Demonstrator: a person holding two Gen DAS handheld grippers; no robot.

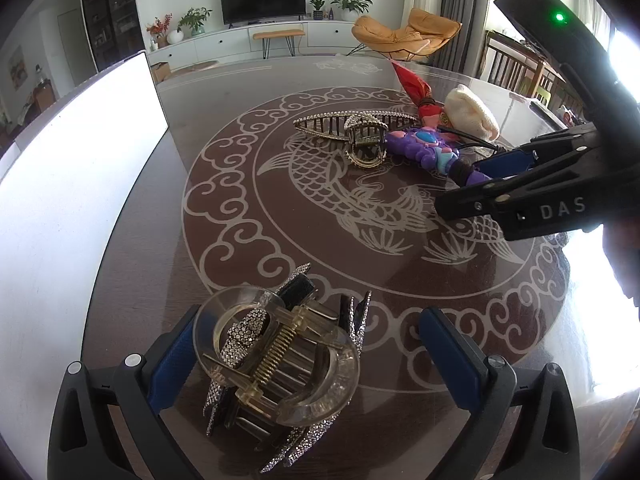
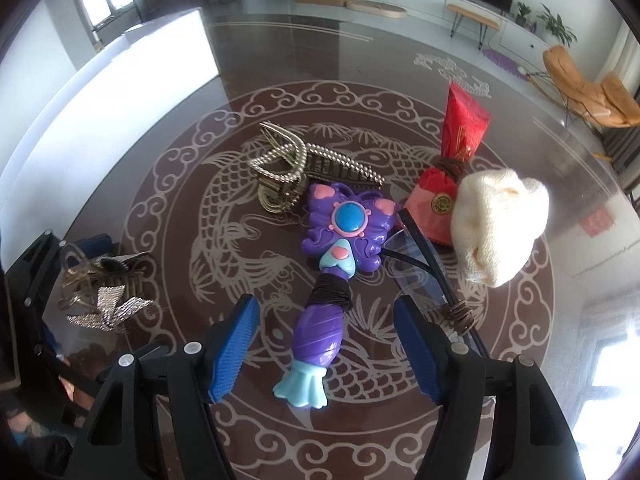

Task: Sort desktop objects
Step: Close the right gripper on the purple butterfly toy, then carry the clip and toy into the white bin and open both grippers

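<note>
While unclamped, right gripper astride wand

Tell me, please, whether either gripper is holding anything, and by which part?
Nothing is held. The left gripper stands open around the clear hair claw clip; the right gripper stands open around the purple toy wand handle, not closed on it.

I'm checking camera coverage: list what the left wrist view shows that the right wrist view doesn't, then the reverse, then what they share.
Only the left wrist view shows the clear hair claw close up, lying on the rhinestone clips between the open left gripper fingers.

Only the right wrist view shows the purple wand's handle between the open right gripper fingers, and the whole sunglasses.

Both show the gold hair claw, red pouch, cream cloth and table.
</note>
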